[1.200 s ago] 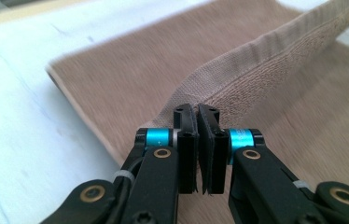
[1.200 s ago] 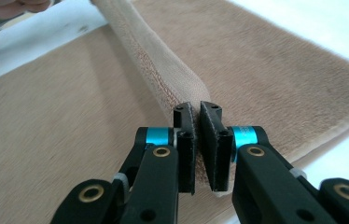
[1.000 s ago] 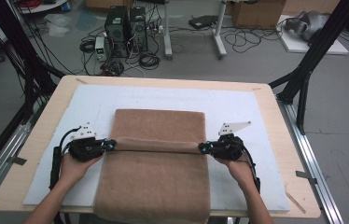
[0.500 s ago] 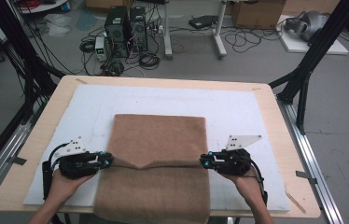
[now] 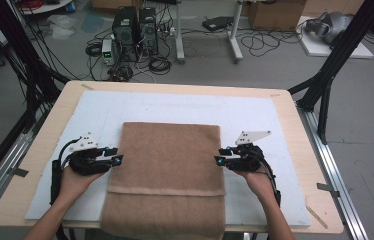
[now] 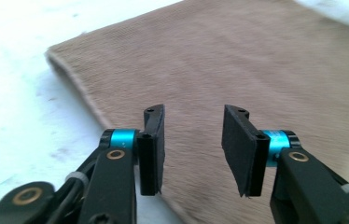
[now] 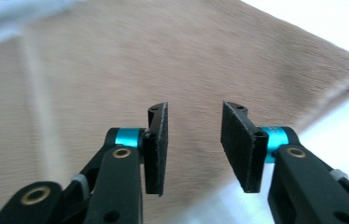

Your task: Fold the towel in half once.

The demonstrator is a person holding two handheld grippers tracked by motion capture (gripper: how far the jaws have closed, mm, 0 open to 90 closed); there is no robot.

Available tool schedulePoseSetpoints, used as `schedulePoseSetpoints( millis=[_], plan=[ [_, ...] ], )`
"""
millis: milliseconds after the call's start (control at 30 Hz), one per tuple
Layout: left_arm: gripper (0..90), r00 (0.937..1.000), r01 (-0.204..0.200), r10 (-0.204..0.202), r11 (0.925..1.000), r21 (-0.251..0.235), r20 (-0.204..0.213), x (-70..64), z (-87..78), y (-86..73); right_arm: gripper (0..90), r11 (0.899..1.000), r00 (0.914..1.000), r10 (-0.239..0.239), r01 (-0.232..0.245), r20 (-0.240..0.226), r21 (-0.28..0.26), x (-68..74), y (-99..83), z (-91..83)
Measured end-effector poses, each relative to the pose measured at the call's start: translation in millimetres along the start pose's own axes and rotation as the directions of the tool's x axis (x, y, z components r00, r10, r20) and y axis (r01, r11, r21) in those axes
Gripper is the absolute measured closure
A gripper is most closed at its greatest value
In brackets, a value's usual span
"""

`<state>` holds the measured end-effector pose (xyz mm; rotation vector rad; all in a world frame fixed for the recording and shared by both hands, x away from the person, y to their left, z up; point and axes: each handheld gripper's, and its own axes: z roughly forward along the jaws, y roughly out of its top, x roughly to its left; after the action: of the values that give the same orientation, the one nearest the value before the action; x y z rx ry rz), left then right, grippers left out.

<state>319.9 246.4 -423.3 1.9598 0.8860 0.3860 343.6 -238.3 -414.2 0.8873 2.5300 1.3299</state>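
Note:
A brown towel (image 5: 167,170) lies folded on the white mat (image 5: 185,107), its near end hanging over the table's front edge. A fold line crosses it near the front. My left gripper (image 5: 116,159) is at the towel's left edge, open, with nothing between its jaws. In the left gripper view the towel (image 6: 238,70) spreads beneath the open gripper (image 6: 193,140). My right gripper (image 5: 218,159) is at the towel's right edge, also open and empty. The right gripper view has the towel (image 7: 140,60) under the open gripper (image 7: 193,140).
The mat covers a wooden table (image 5: 295,125) with metal rails along both sides. Black frame posts (image 5: 335,65) stand at the far right and far left. Computers and cables (image 5: 135,30) sit on the floor beyond the table.
Both grippers carried the towel's folded edge toward the front, let it go, and moved back up along the sides. The fold now lies flat near the front.

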Motion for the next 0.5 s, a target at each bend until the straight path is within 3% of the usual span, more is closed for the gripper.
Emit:
schedulePoseSetpoints(
  millis=[133,333,367,500],
  plan=[
    [57.9,0.9979,0.043,-0.041,0.9986,0.032,-0.050,11.4,13.5,-2.9,54.8,0.999,0.9991,0.014,-0.015,0.041,0.037,-12.2,3.9,13.8],
    [52.1,0.9938,0.084,-0.077,0.9927,0.086,-0.080,17.6,25.4,-8.0,50.5,0.994,0.9939,0.034,-0.045,0.105,0.101,-24.5,2.9,31.2],
    [50.2,0.9922,0.109,-0.102,0.9890,0.100,-0.072,19.5,27.9,-9.6,50.1,0.993,0.9926,0.044,-0.056,0.113,0.107,-26.3,1.6,32.5],
    [52.7,0.9921,0.105,-0.097,0.9894,0.101,-0.080,19.8,29.8,-10.2,50.4,0.989,0.9913,0.063,-0.077,0.116,0.127,-27.7,-1.8,38.4]
  ],
)
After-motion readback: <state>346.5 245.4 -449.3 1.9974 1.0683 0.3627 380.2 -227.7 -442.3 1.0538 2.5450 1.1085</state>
